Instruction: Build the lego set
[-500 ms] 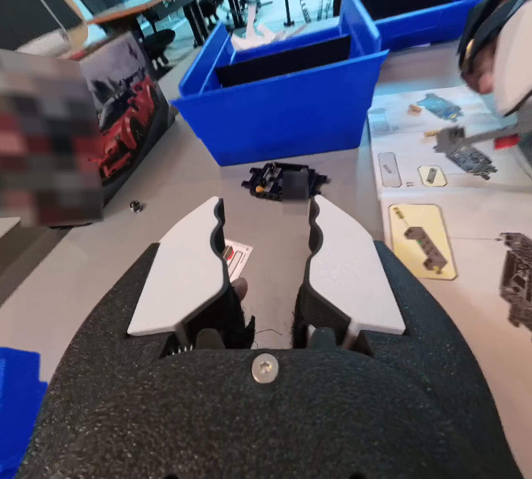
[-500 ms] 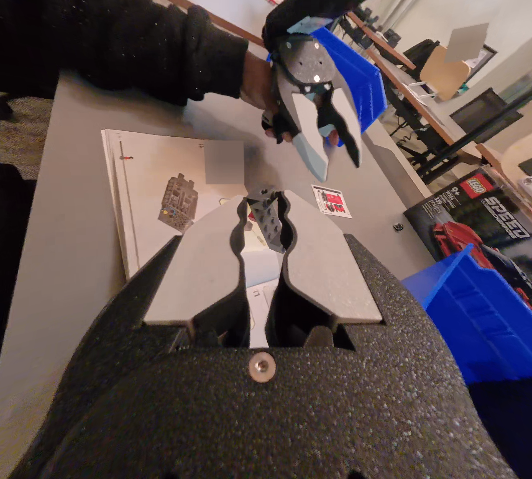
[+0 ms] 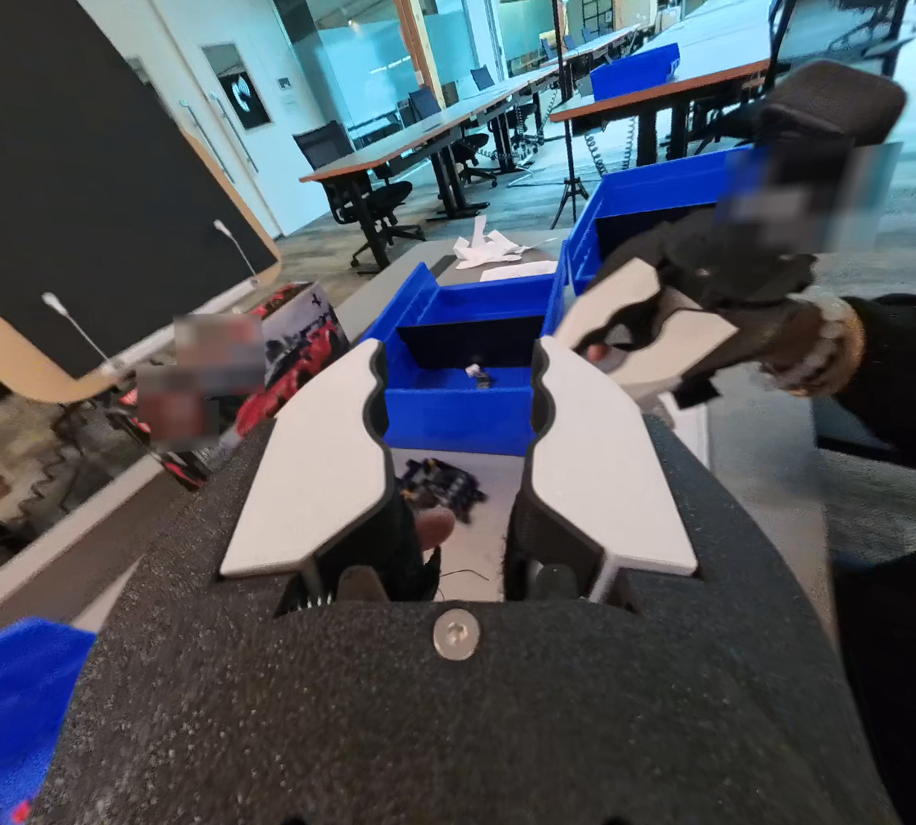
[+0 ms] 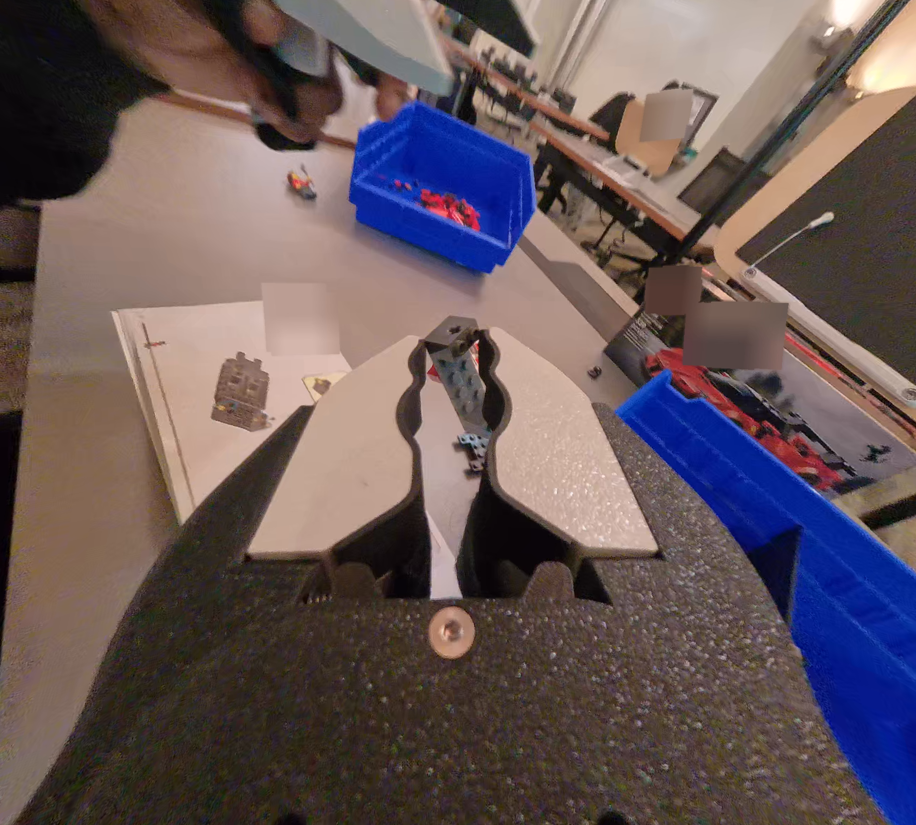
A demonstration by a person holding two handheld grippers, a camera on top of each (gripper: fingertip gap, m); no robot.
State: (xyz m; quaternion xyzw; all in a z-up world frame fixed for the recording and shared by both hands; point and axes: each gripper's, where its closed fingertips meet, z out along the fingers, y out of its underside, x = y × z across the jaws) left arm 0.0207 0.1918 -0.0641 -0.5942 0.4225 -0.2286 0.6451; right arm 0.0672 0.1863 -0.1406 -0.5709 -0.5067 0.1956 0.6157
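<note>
My right gripper (image 4: 452, 341) is shut on a dark grey lego plate (image 4: 460, 385) with a black part at its tip, held above the table. It also shows in the left wrist view (image 3: 589, 348), close on the right. My left gripper (image 3: 458, 355) is open and empty, raised above a dark lego assembly (image 3: 441, 486) lying on the table. In the right wrist view the left gripper (image 4: 488, 62) hangs blurred at the top left, held by a hand. A small grey-blue piece (image 4: 473, 446) lies under the right gripper.
A blue bin (image 3: 456, 424) stands just beyond the assembly, with a second blue bin (image 3: 644, 201) behind it. The set's box (image 3: 302, 355) stands to the left. The instruction booklet (image 4: 198, 385), a blue bin of red pieces (image 4: 436, 226) and a small loose piece (image 4: 301, 184) are on the table. Left tips to right tips: about 9 cm. The left gripper is farther from the dark lego assembly (image 3: 441, 486), some 25 cm, than the right, some 20 cm.
My left gripper has risen and tilted up, and the assembly now sits low between its fingers. The two grippers have come close together. The right gripper still holds the grey plate.
</note>
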